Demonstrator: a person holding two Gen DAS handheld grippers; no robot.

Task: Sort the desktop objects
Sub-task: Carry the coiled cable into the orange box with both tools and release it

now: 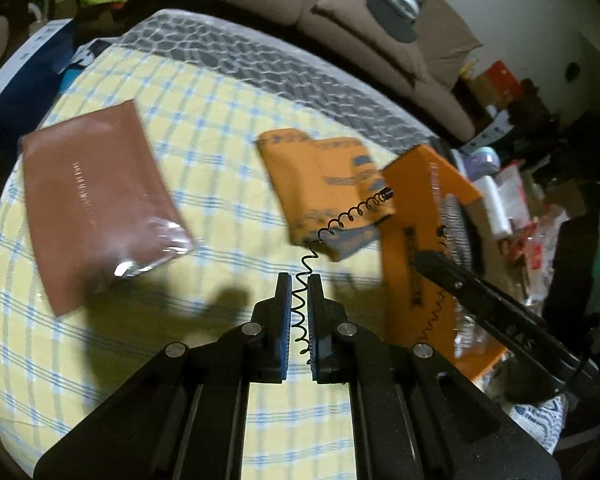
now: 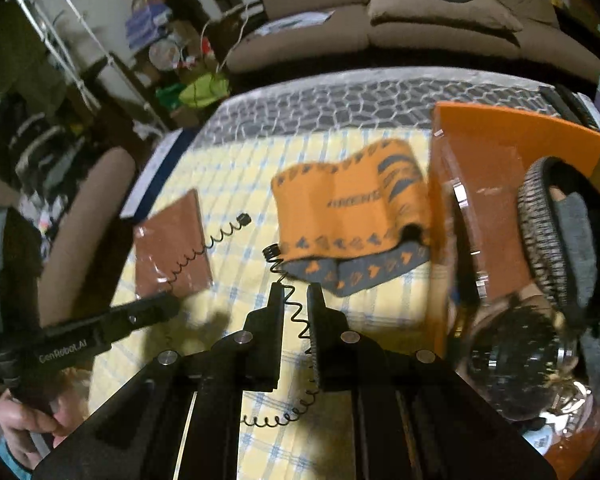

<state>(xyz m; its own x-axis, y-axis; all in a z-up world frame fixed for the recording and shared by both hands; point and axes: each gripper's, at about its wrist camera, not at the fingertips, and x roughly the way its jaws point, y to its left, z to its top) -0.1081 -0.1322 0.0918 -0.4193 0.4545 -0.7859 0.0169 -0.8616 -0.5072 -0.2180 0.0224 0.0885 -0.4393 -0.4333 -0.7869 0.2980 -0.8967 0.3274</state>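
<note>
1. Left hand-held gripper (image 1: 299, 280): jaws nearly together, pinched on one end of a black coiled cord (image 1: 340, 220). The coil runs up between the pads and on past the tips, ending in a small plug that hangs above the orange cloth.
2. Right hand-held gripper (image 2: 297, 290): jaws likewise closed on the cord's other stretch (image 2: 288, 308). One plug end sticks out past the tips; slack coil trails back under the jaws toward the near edge. Judgement: gripping at two points keeps the springy cord under control while it is lifted clear of the bench.
3. A hand (image 2: 28, 420) at the near left grips the left tool's handle.
4. Bench (image 1: 204, 128): covered with a yellow checked cloth. Gripper shadows fall on it just ahead of the jaws.
5. Middle ground, left: flat brown packet (image 1: 96, 200) in clear wrap, lying flat, well apart from the cord.
6. Middle ground, centre: folded orange cloth (image 2: 340, 208) with dark print, lying just beside the orange box (image 2: 500, 152) at the right.
7. Near right: headphones (image 2: 548, 216) rest against that box.
8. Far: grey patterned mat strip (image 2: 360, 104) at the bench's far edge, then a brown sofa (image 1: 360, 28).
9. Judgement: the cord is in hand, its destination not evident.
</note>
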